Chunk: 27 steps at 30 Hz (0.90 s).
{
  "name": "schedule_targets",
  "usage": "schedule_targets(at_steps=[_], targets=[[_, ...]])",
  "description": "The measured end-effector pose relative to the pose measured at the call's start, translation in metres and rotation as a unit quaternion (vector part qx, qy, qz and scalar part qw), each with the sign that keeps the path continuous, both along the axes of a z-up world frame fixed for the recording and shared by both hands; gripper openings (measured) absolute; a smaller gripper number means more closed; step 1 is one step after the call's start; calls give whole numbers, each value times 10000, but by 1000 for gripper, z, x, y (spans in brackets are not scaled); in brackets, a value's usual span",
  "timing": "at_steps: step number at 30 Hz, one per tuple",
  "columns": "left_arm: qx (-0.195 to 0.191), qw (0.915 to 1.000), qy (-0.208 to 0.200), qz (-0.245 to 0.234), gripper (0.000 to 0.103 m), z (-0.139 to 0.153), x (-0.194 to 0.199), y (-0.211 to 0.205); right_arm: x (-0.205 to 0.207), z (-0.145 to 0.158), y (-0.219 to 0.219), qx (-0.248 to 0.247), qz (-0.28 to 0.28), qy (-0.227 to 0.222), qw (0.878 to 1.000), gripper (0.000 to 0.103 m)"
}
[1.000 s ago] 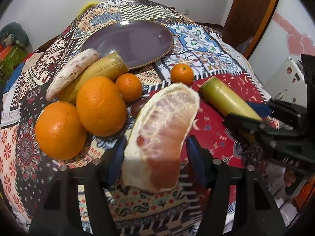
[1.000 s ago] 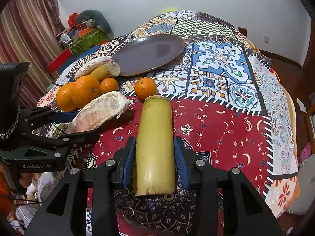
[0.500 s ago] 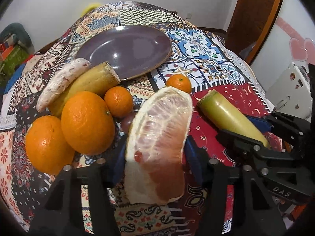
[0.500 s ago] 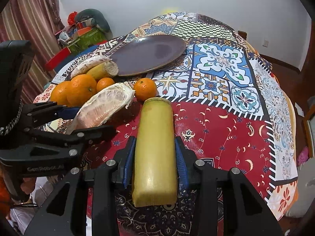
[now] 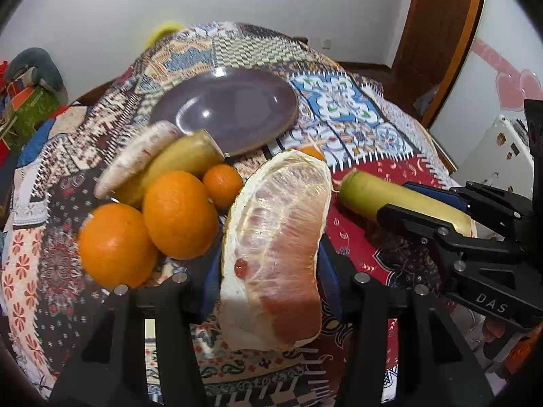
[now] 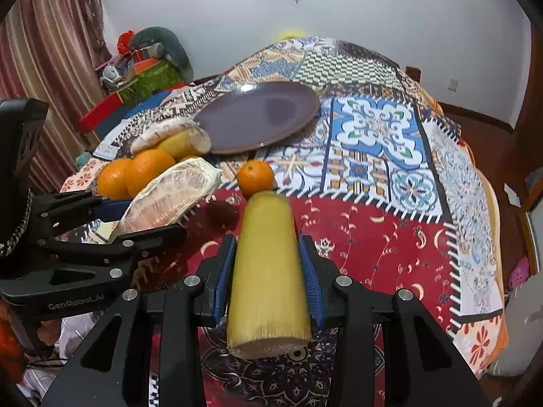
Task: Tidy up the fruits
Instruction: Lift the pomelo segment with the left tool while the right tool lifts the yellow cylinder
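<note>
My left gripper (image 5: 268, 274) is shut on a peeled pomelo segment (image 5: 275, 247) and holds it above the patterned tablecloth; both also show in the right wrist view (image 6: 169, 200). My right gripper (image 6: 268, 271) is shut on a yellow sugarcane piece (image 6: 268, 271), also seen at the right of the left wrist view (image 5: 400, 200). An empty purple plate (image 5: 234, 108) lies beyond, also in the right wrist view (image 6: 261, 115). Two big oranges (image 5: 180, 213) and a small mandarin (image 5: 222, 181) lie at the left. Another mandarin (image 6: 254, 176) lies ahead of the sugarcane.
A second sugarcane piece (image 5: 183, 162) and another pomelo segment (image 5: 135, 156) lie beside the plate. A dark small fruit (image 6: 222, 212) sits on the red cloth. Boxes and bags (image 6: 142, 68) are stacked beyond the table's left. A wooden door (image 5: 437, 34) stands at the right.
Both grippers have risen with their fruit and tilted up, so the plate and far wall show higher. The fruits on the table have not moved.
</note>
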State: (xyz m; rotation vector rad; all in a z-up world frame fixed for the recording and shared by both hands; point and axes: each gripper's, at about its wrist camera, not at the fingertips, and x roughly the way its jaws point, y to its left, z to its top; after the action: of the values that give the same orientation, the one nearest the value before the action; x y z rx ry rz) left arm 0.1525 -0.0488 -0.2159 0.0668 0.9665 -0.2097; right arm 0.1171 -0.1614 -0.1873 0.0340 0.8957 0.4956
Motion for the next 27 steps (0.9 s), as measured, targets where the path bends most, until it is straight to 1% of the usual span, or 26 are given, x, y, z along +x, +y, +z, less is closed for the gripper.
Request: schedule_targets(at_steps=[9,12,15,23,25,27], targets=[[-146,9989,-405,165,51,34,-1,10,3,30,3,82,-77,-443,9990,34],[-182,9984,-487,206,51,41,-1,12,6,34,7,55,-57,-510,9987,34],[-204,9981,-522,244,51,44,-2,15,7,28,7,18,-45,-440,9990,34],[-263,9980,-449,353,51,41,-5,21,-12,14,-1,-60,6,-186,9998,34],[-257,9980,-443,359,52,40,-6,21,-14,6,-1,-89,1,-57,9999,33],[-241,9981,-448,354,51,41,-7,21,-13,-7,1,-183,1,161,9997,32]])
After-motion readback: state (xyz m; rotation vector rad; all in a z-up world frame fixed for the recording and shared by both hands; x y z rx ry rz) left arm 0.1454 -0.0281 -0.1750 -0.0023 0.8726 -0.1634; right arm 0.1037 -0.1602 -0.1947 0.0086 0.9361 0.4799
